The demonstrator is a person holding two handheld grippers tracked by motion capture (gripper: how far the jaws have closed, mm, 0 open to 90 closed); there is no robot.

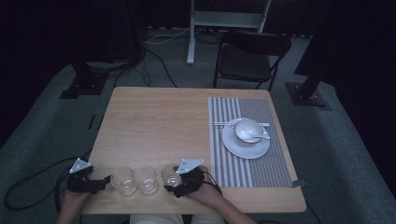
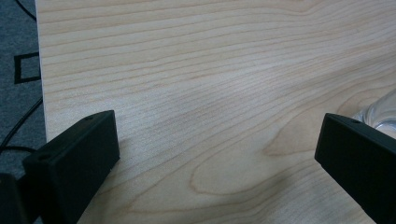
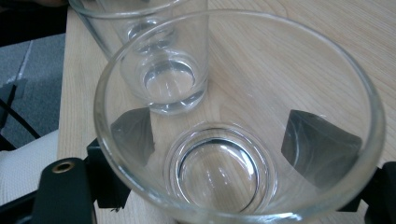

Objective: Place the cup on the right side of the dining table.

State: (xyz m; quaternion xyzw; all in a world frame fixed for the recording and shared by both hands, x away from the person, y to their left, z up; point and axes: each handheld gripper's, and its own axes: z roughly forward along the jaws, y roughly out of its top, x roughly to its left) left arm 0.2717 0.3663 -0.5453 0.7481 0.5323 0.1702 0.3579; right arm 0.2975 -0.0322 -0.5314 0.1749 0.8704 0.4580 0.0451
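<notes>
At the near edge of the wooden table (image 1: 154, 116), the person's hands came in from below, each holding a gripper. The left gripper (image 1: 95, 183) lay at the table's near left corner, its jaws spread wide with bare wood between them in its own view (image 2: 217, 140); it held nothing, and the rim of a glass (image 2: 380, 112) showed just past its right-hand jaw.

Three clear glasses stood in a row along that near edge. The left glass (image 1: 123, 179) was just beside the left gripper's tip, the middle glass (image 1: 148, 179) close next to it, and the right glass (image 1: 171, 175) sat between the jaws of the right gripper (image 1: 172, 183). In the right gripper view the right glass (image 3: 233, 116) stood upright between the two jaws, which showed through its wall on either side; whether they pressed on the glass or only flanked it I could not tell. The middle glass (image 3: 159, 60) stood just beyond it.

Farther out on the right half of the table lay a striped placemat (image 1: 229, 154). On it sat a white plate (image 1: 233, 144) carrying a white bowl (image 1: 247, 129) with a spoon (image 1: 258, 136) in it, and chopsticks (image 1: 223, 124) lay across the mat, partly behind the bowl.

Past the table's far edge, on the grey carpet, stood a dark folding chair (image 1: 250, 58).
</notes>
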